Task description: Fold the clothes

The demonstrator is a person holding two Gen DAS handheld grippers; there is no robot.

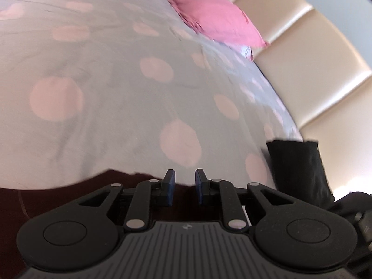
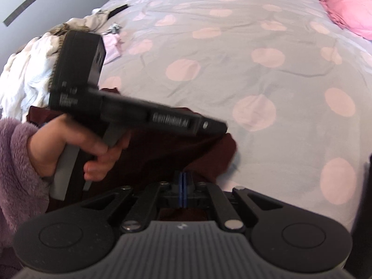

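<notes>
Currently: laundry heap [image 2: 30, 69] at far left on bed edge. Left gripper [image 1: 183, 181] tongs spread, empty, hovering over maroon garment [image 2: 167, 148] lying bunched on dotted duvet [image 2: 232, 58]. Right gripper [image 2: 183, 187] tongs pressed together; fabric between pads can't tell. Fold stage unclear. Next likely: left pinches garment edge. Pink pillow [image 2: 348, 2] far right.

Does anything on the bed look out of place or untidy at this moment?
Nothing looks damaged or spilled. The one untidy spot is a crumpled heap of pale clothes at the left edge of the bed, not yet folded. The dark red garment lies bunched on the dotted bedspread under both grippers.
</notes>
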